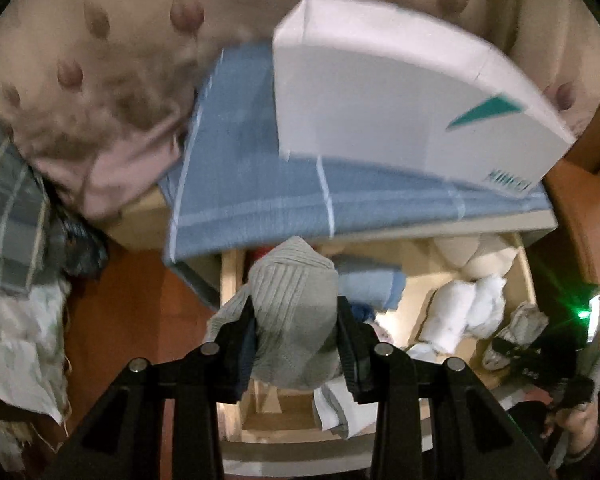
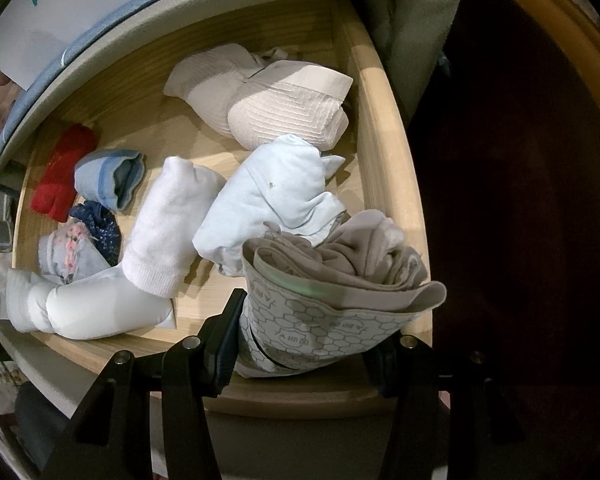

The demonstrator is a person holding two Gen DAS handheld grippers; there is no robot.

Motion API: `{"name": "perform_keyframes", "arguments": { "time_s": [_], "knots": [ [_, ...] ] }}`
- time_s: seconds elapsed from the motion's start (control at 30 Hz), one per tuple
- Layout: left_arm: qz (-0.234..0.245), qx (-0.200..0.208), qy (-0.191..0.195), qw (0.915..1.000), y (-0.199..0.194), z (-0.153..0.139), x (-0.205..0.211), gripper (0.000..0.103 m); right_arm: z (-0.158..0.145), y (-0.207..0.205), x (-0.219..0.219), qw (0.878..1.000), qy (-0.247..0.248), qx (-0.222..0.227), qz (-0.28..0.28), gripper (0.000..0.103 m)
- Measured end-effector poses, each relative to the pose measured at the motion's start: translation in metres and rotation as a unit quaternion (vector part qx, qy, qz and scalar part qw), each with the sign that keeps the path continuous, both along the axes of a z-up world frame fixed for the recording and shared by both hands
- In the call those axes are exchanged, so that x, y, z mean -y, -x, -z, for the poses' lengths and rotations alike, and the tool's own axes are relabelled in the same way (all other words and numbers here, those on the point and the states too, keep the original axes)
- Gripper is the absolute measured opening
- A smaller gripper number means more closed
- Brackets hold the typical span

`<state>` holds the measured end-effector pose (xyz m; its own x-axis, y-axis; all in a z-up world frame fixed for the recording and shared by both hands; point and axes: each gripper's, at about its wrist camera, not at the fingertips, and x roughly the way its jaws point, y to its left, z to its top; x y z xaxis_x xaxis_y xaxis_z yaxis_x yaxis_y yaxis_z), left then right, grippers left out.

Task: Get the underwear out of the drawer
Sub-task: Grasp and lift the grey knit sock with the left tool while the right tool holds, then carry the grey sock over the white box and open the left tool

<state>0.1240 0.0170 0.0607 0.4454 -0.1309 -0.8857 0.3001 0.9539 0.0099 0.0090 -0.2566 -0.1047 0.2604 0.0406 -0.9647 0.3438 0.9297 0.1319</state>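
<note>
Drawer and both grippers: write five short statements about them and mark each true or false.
1. The left gripper is closed on a grey ribbed garment. True.
2. The right gripper is empty. False: it clamps a rolled garment with a honeycomb print.
3. The wooden drawer is pulled open. True.
4. The red item lies at the drawer's right side in the right wrist view. False: it lies at the left, beside a blue roll.
5. A white box rests on blue cloth above the drawer. True.
</note>
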Motion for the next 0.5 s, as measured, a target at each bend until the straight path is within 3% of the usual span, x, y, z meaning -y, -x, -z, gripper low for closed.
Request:
{"name": "perform_keyframes", "arguments": {
  "time_s": [0.3, 0.5],
  "knots": [
    [0.033, 0.124, 0.037, 0.9911, -0.015, -0.115, 0.018, 0.036, -0.002, 0.0, -0.003, 1.0, 0.005, 0.003, -0.003, 0.049],
    [0.079, 0.161, 0.043, 0.9829, -0.056, -0.149, 0.049, 0.036, -0.002, 0.0, -0.004, 1.0, 0.006, 0.003, -0.003, 0.049]
  ]
}}
